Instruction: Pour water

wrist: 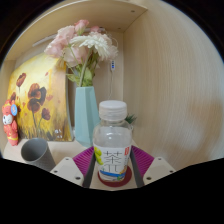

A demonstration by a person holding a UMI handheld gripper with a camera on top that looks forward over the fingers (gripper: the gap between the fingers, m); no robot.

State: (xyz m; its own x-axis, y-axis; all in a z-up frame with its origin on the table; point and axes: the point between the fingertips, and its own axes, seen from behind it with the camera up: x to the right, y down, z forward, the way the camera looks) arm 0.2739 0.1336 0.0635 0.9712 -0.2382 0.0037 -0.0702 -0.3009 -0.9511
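A clear water bottle point(112, 145) with a white cap stands upright between the fingers of the tool point(112, 168), whose pink pads press its sides. Beyond it stand a teal vase point(87, 112) of flowers and, left, a grey cup point(37, 153).

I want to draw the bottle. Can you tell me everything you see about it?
The bottle is clear plastic with a white screw cap on top, which is on. A pale label with green writing wraps its middle, and something red shows at its base. It stands upright between the gripper fingers, whose pink pads sit at each side; whether they press on it cannot be told. A teal vase of flowers stands behind it.
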